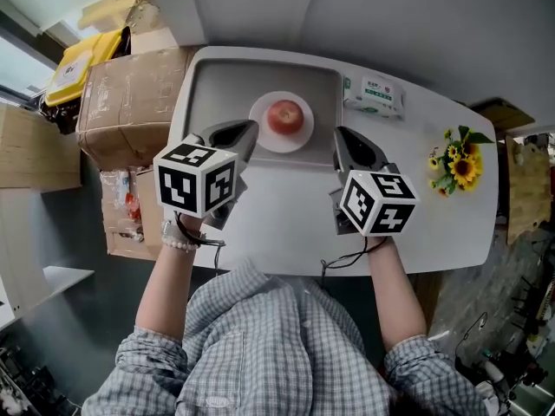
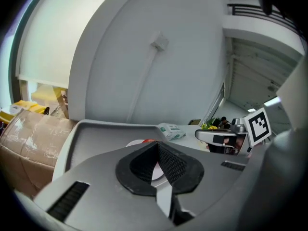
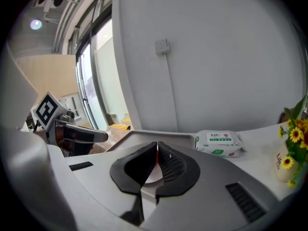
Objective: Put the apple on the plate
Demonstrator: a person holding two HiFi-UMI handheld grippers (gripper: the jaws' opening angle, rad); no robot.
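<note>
Beyond the left gripper (image 1: 244, 133) and right gripper (image 1: 346, 137), both pressed together empty, apple (image 1: 286, 116) rests on plate (image 1: 299, 139) near wipes pack (image 1: 375, 95).

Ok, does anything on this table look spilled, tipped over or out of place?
Nothing stands out. The apple sits on the white plate in the grey tray, the wipes pack lies flat beside the tray, and the sunflower pot stands upright. The left tool and right tool are shut and empty, clear of everything.
</note>
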